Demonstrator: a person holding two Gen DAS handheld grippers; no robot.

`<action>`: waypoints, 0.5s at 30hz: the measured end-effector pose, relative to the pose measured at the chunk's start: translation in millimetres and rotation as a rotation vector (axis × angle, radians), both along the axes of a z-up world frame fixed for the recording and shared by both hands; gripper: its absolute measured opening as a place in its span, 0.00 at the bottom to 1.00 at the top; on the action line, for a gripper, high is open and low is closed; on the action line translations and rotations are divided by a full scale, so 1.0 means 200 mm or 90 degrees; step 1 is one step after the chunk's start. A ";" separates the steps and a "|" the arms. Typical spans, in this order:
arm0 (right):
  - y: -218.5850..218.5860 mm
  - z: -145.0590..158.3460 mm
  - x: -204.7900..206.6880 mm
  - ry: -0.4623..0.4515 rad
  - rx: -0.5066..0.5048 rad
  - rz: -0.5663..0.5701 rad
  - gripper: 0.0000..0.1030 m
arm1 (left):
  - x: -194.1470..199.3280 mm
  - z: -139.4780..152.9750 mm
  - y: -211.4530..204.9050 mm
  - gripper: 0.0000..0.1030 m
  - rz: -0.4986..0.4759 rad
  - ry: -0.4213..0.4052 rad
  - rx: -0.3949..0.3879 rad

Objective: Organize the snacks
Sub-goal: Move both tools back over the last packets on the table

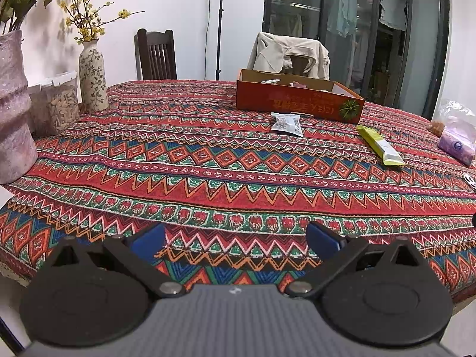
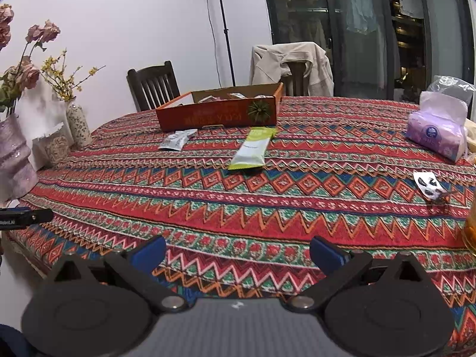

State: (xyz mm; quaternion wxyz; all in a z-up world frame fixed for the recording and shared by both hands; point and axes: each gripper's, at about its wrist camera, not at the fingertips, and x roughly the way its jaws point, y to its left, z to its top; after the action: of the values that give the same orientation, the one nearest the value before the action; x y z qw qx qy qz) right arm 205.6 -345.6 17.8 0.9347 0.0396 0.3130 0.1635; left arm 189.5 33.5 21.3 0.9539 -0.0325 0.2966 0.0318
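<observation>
Both claws — left claw [image 1: 236,239] and right claw [image 2: 238,250] — gape empty above the tabletop [image 2: 267,205]. We judge the green packet [image 2: 251,148], lying just before the orange box [image 2: 217,114], light, crinkly, slippery — best pinched across its flat middle.

Patterned cloth [image 1: 208,160] covering the desk; two vases [image 1: 92,77] of flowers at left; tissue pack [image 2: 437,136] at right; jacket [image 1: 288,53] draped over a far chair; second chair [image 1: 156,55] beside it.

Home dining room: patterned tablecloth [image 1: 208,160], wooden chair [image 1: 156,55], flower vases [image 1: 92,78].
</observation>
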 end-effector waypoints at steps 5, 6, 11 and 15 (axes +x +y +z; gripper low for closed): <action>0.04 0.00 0.06 -0.007 0.005 0.003 1.00 | 0.06 -0.01 0.01 1.00 0.003 0.010 -0.004; 0.05 0.00 0.08 -0.008 0.009 0.003 1.00 | 0.07 -0.02 0.01 1.00 0.003 0.012 -0.005; 0.08 -0.02 0.18 -0.007 0.011 -0.002 1.00 | 0.15 -0.04 0.00 1.00 -0.004 0.023 -0.007; 0.10 -0.05 0.26 -0.001 0.003 -0.006 1.00 | 0.23 -0.05 0.00 1.00 -0.009 0.032 -0.008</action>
State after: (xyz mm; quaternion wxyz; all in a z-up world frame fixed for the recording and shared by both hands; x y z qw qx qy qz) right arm 257.2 -325.5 8.3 0.9357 0.0431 0.3116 0.1596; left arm 234.9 33.4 11.3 0.9462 -0.0360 0.3206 0.0240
